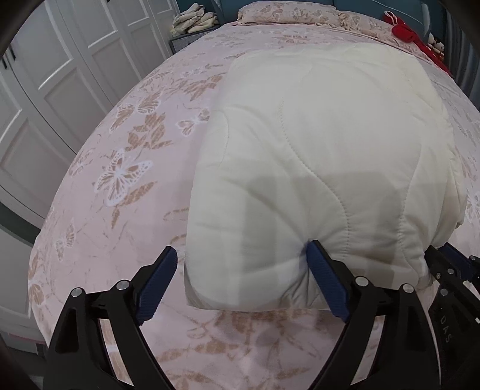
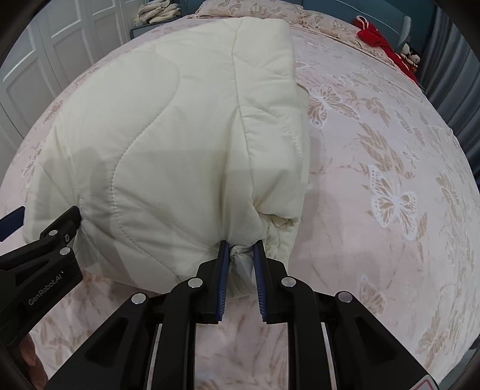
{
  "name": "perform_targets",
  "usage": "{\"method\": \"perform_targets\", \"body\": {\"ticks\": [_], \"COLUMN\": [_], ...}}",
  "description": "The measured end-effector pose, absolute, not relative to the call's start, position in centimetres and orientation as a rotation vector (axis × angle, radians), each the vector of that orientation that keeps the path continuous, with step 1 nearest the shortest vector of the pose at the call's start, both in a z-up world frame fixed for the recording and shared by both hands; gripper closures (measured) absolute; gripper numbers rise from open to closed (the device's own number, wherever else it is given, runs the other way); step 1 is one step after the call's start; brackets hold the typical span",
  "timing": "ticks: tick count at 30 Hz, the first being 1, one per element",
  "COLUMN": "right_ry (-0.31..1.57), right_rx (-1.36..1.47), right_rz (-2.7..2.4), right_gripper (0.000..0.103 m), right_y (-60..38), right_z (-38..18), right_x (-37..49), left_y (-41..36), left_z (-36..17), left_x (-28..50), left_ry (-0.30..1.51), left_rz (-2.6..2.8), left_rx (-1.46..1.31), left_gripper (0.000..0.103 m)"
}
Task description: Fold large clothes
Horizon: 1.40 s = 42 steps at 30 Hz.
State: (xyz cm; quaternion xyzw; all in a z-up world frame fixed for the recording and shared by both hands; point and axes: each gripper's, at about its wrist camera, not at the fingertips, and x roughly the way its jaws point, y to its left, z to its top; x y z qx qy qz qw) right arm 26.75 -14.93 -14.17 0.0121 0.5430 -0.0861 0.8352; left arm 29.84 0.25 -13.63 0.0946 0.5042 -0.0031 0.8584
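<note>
A cream quilted padded coat [image 1: 324, 144] lies folded into a thick rectangle on the pink butterfly bedspread [image 1: 126, 168]. My left gripper [image 1: 240, 258] is open around the coat's near left corner; its right finger [image 1: 324, 276] presses into the padding. My right gripper [image 2: 242, 249] is shut on the bunched near right edge of the coat [image 2: 168, 126]. The right gripper also shows at the right edge of the left wrist view [image 1: 450, 264], and the left gripper at the left edge of the right wrist view [image 2: 51, 237].
Pillows [image 1: 288, 12] lie at the head of the bed. A red garment [image 1: 405, 33] lies at the far right corner. Folded cloths [image 1: 195, 21] sit on a stand at the back left. White wardrobe doors [image 1: 45, 75] stand to the left.
</note>
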Motion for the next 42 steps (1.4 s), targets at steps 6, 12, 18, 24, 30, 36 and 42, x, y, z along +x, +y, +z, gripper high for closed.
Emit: {"method": "perform_targets", "body": {"ticks": [6, 12, 18, 24, 30, 36, 42], "right_ry": [1.158, 1.153, 1.153, 1.167, 1.166, 0.965, 1.093], "right_rx": [0.029, 0.030, 0.059, 0.086, 0.169, 0.296, 0.278], "right_rz": [-0.173, -0.167, -0.159, -0.148, -0.099, -0.103, -0.092], "right_gripper": [0.086, 0.086, 0.086, 0.086, 0.090, 0.091, 0.093], "right_y": [-15.0, -15.0, -15.1, -15.4, -17.2, -20.0, -19.6], "right_z": [-14.9, -15.4, -15.6, -15.7, -13.8, -6.1, -8.8], "right_x": [27.1, 27.1, 27.1, 27.3, 27.0, 24.9, 31.0], "left_y": [0.2, 0.0, -0.1, -0.1, 0.7, 3.7, 2.4], "left_z": [-14.2, -14.5, -14.7, -14.7, -12.9, -7.4, -9.7], "left_x": [29.9, 29.9, 29.9, 29.9, 29.9, 30.5, 35.3], "left_ry": [1.057, 1.045, 1.033, 1.034, 1.034, 0.970, 1.065], "left_rz": [-0.015, -0.012, -0.004, -0.001, -0.034, -0.063, -0.022], "left_rx": [0.197, 0.210, 0.225, 0.226, 0.211, 0.070, 0.112], "left_gripper": [0.015, 0.014, 0.014, 0.014, 0.016, 0.017, 0.017]}}
